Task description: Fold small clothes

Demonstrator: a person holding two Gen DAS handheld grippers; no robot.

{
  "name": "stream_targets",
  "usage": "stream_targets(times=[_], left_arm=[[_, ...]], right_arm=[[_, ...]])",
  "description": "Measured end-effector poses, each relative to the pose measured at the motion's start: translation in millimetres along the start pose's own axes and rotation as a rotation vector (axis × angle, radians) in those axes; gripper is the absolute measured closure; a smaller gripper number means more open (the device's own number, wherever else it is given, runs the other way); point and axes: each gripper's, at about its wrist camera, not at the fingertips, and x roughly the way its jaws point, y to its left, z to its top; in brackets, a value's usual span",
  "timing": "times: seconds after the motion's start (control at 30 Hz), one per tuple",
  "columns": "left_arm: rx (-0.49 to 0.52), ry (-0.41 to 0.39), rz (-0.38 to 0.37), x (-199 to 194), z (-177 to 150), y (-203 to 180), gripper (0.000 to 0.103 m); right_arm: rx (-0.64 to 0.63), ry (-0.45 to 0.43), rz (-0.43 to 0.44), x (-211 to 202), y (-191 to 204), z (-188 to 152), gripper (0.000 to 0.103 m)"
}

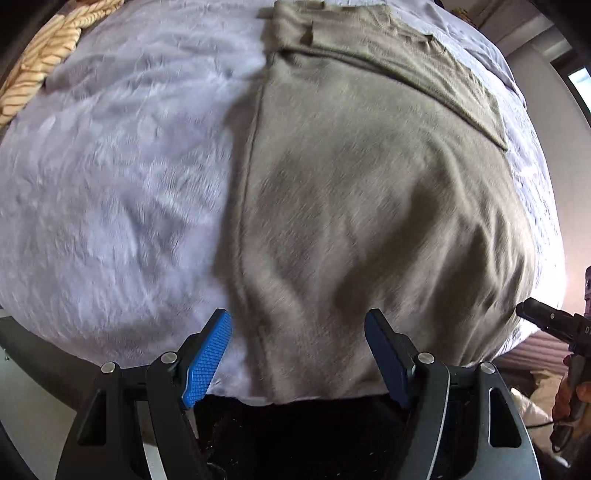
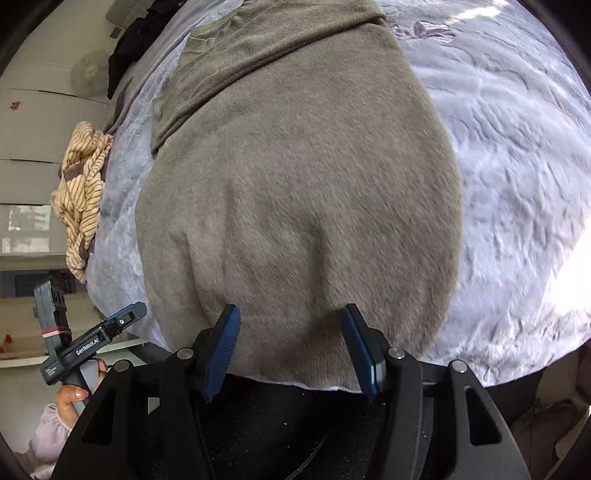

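- The left gripper [image 1: 298,354] had its jaws wide apart and held nothing; its blue pads [image 1: 207,360] had a fine ribbed texture, and they stood over the near hem of the garment, at its left side seam.
- The right gripper [image 2: 291,347] was also opened wide and empty, with its dark blue pads [image 2: 223,349] over the near rounded edge of the same cloth. Whether the pads touched the cloth, I could not tell.
- The olive-brown soft knit sweater [image 1: 369,206] lay flat on the pale lilac fluffy blanket [image 1: 110,184], with one sleeve folded across its far part as a long flat band.
- Only the right wrist view showed the ribbed neckline of the sweater [image 2: 207,35], a dark heap of cloth [image 2: 129,44] at the far edge, and the person's left hand [image 2: 74,397] around the handle of the other gripper.
- A crumpled cream garment with brown stripes [image 2: 83,199] lay near the left edge of the blanket; the left wrist view showed only a corner of it [image 1: 44,55].
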Motion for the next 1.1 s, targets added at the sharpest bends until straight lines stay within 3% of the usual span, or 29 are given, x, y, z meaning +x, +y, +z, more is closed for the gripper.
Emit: stream_targets(times=[0.33,0.43,0.67,0.83,0.93,1.1], left_arm=[[0.011,0.05,-0.137,22.2,-16.8,22.3,0.028],[0.022,0.055,-0.16,27.4,-18.5,21.0,0.028],[-0.001,0.08,-0.301,34.4,-18.5,14.4,0.028],[-0.027,0.096,-0.365,43.6,-17.5,14.0,0.027],[-0.041,0.1,-0.383,48.1,-16.2,17.3,0.027],[-0.049,0.091,-0.407,50.0,-15.0,15.7,0.027]], right_arm=[[0.058,-0.038,0.019,-7.3,-48.6,-22.9,0.042],[0.059,-0.04,-0.01,-9.0,-59.6,-25.5,0.036],[0.081,0.013,0.144,11.9,-74.6,-27.0,0.035],[0.059,0.033,0.192,24.7,-69.8,-26.6,0.033],[0.044,0.046,0.244,23.1,-68.7,-29.6,0.033],[0.053,0.061,0.25,31.6,-72.0,-30.4,0.033]])
